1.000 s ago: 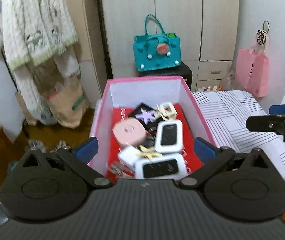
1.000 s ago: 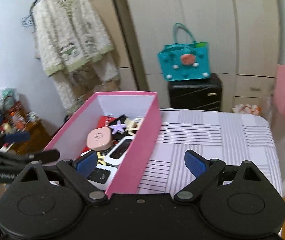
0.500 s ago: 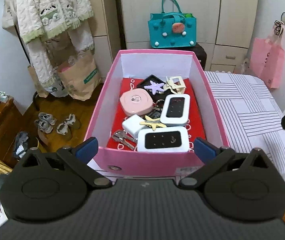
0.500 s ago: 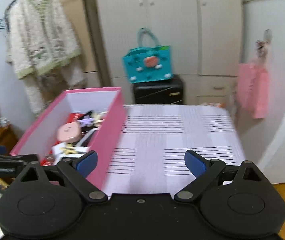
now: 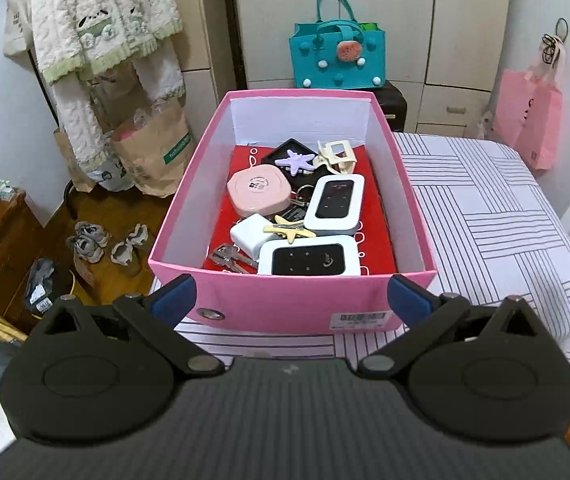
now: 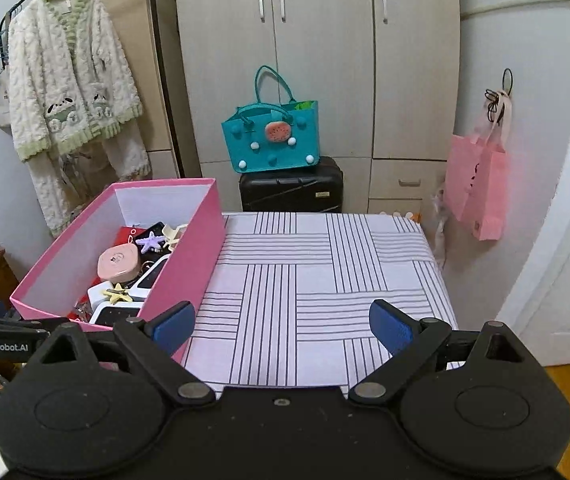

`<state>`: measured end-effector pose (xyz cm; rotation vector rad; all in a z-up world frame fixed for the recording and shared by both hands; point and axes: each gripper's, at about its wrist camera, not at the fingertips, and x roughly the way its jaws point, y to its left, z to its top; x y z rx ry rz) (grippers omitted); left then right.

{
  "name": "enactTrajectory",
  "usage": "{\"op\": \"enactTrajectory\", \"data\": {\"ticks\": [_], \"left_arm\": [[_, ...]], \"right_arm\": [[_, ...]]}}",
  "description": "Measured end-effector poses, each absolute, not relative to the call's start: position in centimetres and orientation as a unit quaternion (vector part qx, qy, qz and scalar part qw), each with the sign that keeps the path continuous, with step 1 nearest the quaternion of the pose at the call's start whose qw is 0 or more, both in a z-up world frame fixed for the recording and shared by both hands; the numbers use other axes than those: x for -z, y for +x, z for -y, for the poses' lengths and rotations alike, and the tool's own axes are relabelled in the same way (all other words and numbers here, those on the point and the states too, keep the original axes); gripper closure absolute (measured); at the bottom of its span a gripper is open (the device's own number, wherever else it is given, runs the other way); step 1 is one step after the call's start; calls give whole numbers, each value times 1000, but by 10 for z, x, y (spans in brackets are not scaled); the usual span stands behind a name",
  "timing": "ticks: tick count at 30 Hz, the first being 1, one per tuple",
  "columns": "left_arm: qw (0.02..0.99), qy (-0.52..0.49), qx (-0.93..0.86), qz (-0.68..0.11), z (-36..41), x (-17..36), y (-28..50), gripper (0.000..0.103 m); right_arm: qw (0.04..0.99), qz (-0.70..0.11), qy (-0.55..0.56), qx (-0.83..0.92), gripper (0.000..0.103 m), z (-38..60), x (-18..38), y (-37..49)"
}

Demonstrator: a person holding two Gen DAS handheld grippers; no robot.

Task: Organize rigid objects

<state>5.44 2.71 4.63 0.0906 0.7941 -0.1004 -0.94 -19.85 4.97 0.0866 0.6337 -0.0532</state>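
Observation:
A pink box [image 5: 289, 308] [image 6: 197, 252] stands on the left part of a striped table [image 6: 325, 272]. Inside lie a round pink case [image 5: 257, 190], two white pocket devices [image 5: 335, 204] [image 5: 307, 260], a white charger [image 5: 251, 234], a purple starfish clip [image 5: 295, 160], a yellow clip [image 5: 291, 232], a cream claw clip [image 5: 337, 154] and keys [image 5: 229, 258]. My left gripper [image 5: 291, 300] hangs open just in front of the box's near wall, holding nothing. My right gripper [image 6: 281, 326] is open above the striped cloth, right of the box, also holding nothing.
A teal bag [image 6: 273, 136] sits on a black suitcase [image 6: 291, 186] before a wardrobe [image 6: 317, 60]. A pink bag [image 6: 479, 184] hangs on the right wall. A fluffy robe [image 6: 69, 80] hangs at left. Shoes [image 5: 89, 240] and paper bags [image 5: 149, 152] lie on the floor left of the table.
My left gripper has pulled back and up, so the box's whole near wall shows. My right gripper has swung right over the striped cloth, then steadied. Both stay open.

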Motion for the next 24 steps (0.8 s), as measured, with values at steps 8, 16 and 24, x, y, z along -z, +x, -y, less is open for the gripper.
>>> {"op": "enactTrajectory", "data": {"ticks": [8,16,24], "left_arm": [[922,48,35,-383,-22,-42,48,0],[924,57,30,-378,-21,-40,40,0],[925,60,26,-374,-21,-41,34,0]], "right_arm": [[953,-300,33,13,7,189,-46,-17],[955,-292,11,41,7,185,-38,-21],[954,-296,13,42,7,187,-31,-19]]}}
